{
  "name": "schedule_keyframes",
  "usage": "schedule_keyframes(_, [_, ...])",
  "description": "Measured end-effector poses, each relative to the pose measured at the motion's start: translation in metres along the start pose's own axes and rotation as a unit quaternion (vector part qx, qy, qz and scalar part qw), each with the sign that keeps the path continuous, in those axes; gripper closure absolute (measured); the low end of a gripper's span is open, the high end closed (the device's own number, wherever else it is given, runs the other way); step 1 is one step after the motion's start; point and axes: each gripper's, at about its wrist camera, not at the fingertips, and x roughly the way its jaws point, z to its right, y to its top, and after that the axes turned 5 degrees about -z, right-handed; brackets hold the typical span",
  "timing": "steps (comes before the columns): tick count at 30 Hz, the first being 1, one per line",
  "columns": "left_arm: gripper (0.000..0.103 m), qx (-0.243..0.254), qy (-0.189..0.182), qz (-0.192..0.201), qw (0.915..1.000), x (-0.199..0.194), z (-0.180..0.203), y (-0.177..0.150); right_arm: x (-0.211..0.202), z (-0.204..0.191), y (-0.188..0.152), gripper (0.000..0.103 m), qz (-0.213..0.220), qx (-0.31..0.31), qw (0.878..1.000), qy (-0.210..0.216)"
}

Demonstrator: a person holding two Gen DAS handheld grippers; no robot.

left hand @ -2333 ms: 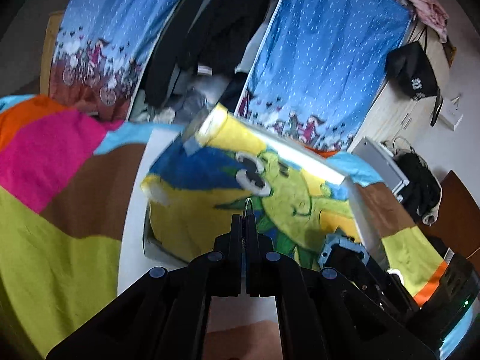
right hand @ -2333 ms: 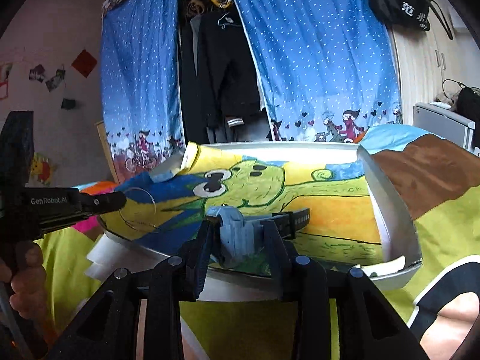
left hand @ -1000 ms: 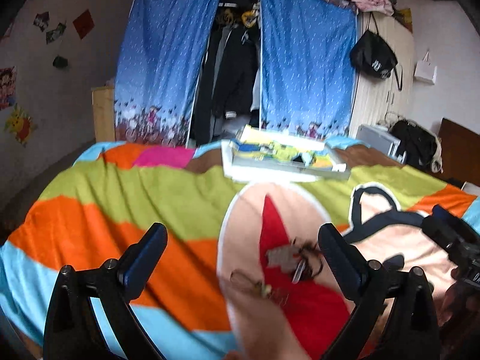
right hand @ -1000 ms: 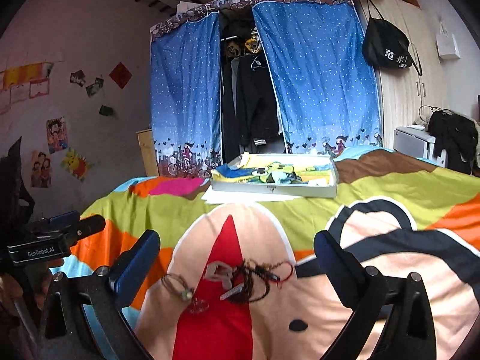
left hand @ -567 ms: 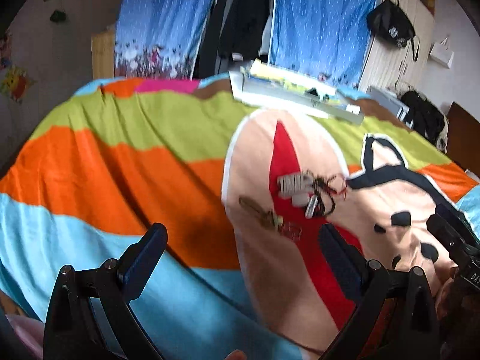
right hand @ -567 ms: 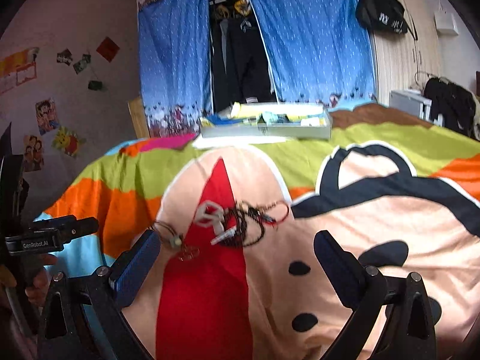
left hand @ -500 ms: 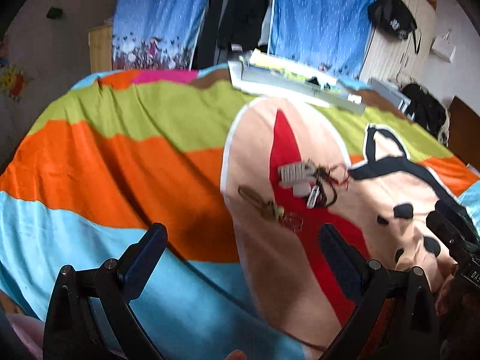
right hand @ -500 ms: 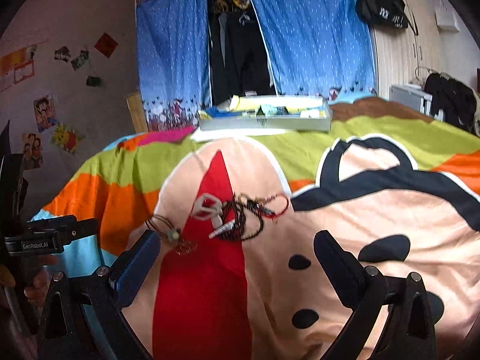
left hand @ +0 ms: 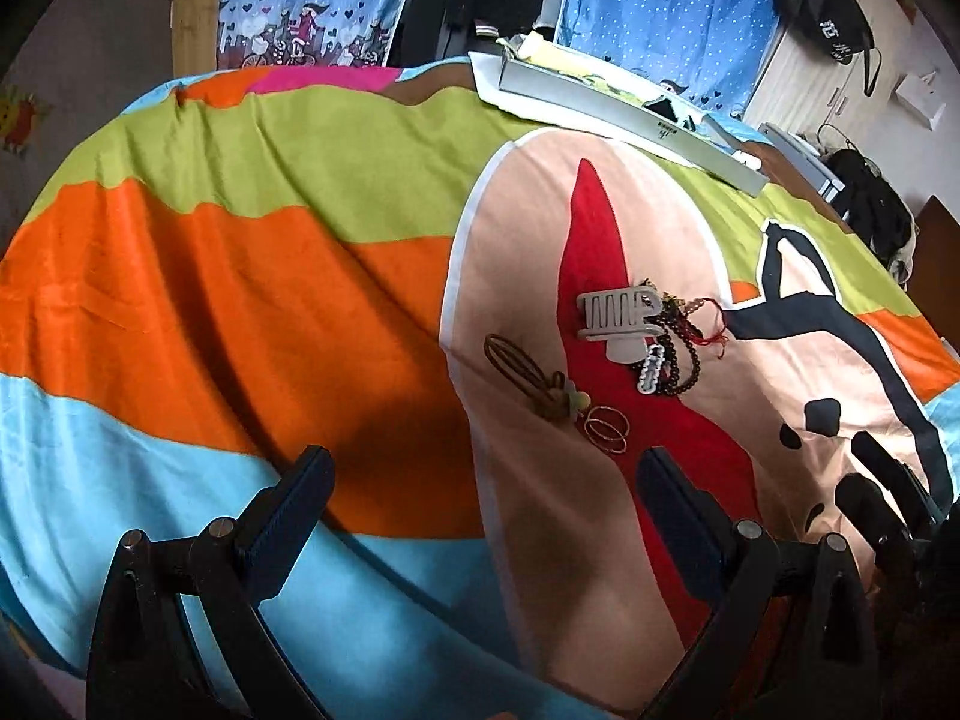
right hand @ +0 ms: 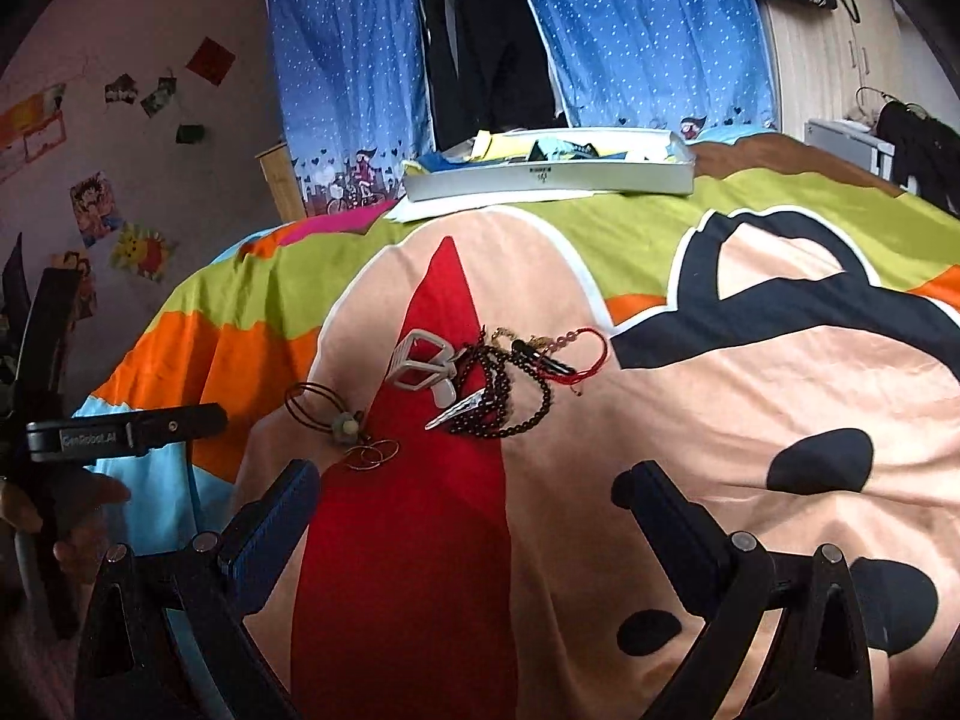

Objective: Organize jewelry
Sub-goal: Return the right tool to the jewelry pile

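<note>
Ahead of the left tool [left hand: 480, 468] and right tool [right hand: 462, 480], both spread wide and empty, a jewelry pile [right hand: 480, 384] is seen on the bed [right hand: 720, 420]; a white box [right hand: 552, 177] is placed far beyond.

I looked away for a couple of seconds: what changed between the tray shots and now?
Both grippers pulled back from the tray to the jewelry pile near the bed's front. The left gripper, earlier shut on a thin ring, and the right gripper, earlier shut on a grey clip, now stand with jaws open and empty. The pile and tray have stayed put over the last second.
</note>
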Motion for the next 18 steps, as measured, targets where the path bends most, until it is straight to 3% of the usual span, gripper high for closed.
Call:
schedule_keyframes(7, [0.005, 0.011, -0.018, -0.004, 0.9998, 0.018, -0.002, 0.019, 0.026, 0.004, 0.005, 0.000, -0.027, 0.003, 0.999, 0.028])
schedule_keyframes(10, [0.010, 0.005, -0.038, -0.003, 0.9993, 0.025, -0.004, 0.027, 0.039, 0.003, 0.006, 0.014, -0.044, 0.004, 0.998, 0.044])
schedule_keyframes(14, [0.033, -0.015, -0.053, -0.022, 0.9982, 0.039, -0.011, 0.034, 0.053, 0.000, 0.013, 0.035, -0.057, 0.001, 0.996, 0.073])
schedule_keyframes(18, [0.049, -0.030, -0.076, -0.038, 0.9960, 0.052, -0.015, 0.039, 0.073, -0.010, 0.021, 0.045, -0.074, -0.018, 0.993, 0.095])
